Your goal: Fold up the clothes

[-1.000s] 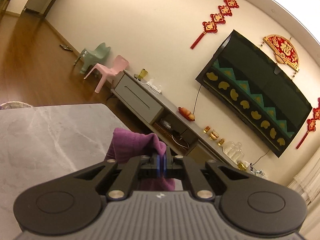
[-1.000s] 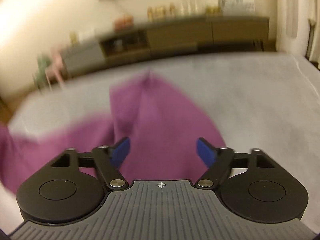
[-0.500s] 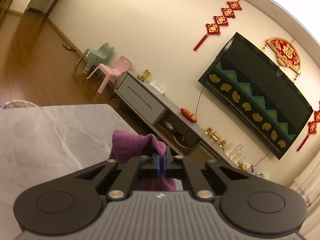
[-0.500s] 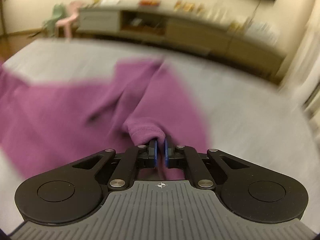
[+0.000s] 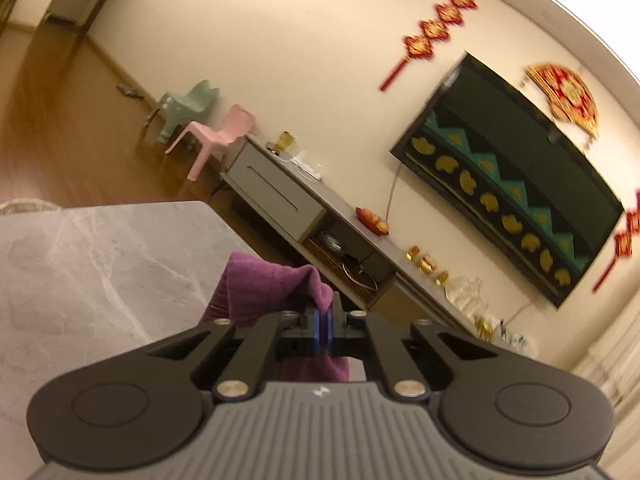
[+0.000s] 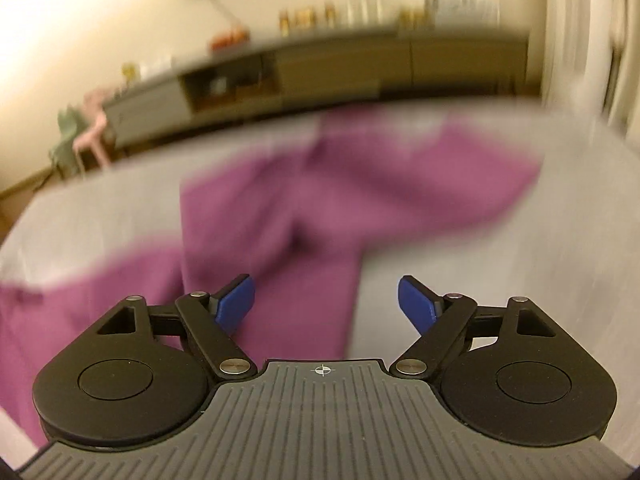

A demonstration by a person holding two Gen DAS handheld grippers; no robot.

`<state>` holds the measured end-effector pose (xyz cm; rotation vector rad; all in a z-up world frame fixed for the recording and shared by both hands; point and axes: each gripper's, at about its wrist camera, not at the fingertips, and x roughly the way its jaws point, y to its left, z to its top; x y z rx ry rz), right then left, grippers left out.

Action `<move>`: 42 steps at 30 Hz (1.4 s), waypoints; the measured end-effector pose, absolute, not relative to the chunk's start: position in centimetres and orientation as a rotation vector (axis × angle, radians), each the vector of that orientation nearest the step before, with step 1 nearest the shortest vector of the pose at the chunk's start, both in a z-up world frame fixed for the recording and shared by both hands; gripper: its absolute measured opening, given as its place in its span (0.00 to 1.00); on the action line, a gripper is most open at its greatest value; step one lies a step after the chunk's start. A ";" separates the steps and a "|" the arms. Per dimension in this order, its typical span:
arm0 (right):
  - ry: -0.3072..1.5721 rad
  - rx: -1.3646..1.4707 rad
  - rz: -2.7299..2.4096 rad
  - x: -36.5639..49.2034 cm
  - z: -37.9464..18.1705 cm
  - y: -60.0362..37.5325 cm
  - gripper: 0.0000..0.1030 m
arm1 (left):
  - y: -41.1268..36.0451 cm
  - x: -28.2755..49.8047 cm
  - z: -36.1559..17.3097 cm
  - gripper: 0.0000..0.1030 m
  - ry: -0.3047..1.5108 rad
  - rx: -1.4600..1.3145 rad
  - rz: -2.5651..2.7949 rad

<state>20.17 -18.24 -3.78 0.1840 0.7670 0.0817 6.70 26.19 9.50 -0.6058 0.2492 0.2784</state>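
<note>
Through the left wrist view, your left gripper (image 5: pixel 323 330) is pinching a bunched fold of the purple garment (image 5: pixel 272 286), lifting it above the grey marble table (image 5: pixel 100 264) near its far edge, tilted toward the TV wall. Through the right wrist view (badly blurred), your right gripper (image 6: pixel 326 304) is hovering with fingers spread wide, empty, over the garment lying spread on the table. No writing is reading clearly.
</note>
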 end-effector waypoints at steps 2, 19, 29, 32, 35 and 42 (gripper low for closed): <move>0.721 0.138 0.089 19.2 -4.6 -17.7 0.51 | 25.8 6.8 9.6 0.03 0.251 -0.585 0.275; 0.383 0.222 -0.086 6.3 10.8 -25.8 0.16 | 28.6 5.8 8.9 0.03 0.231 -0.704 0.365; 0.612 0.063 0.291 5.3 3.8 -19.2 0.98 | 29.1 5.5 8.8 0.04 0.279 -0.709 0.250; 0.675 -0.232 0.417 4.3 2.3 -14.9 0.89 | 29.6 6.9 8.1 0.04 0.377 -0.706 0.160; 0.805 -0.419 0.368 5.4 -0.4 -14.1 0.20 | 29.6 7.1 8.1 0.03 0.401 -0.726 0.074; 0.742 -0.259 0.137 5.0 2.1 -22.3 0.00 | 32.6 1.9 7.8 0.04 0.418 -0.712 0.058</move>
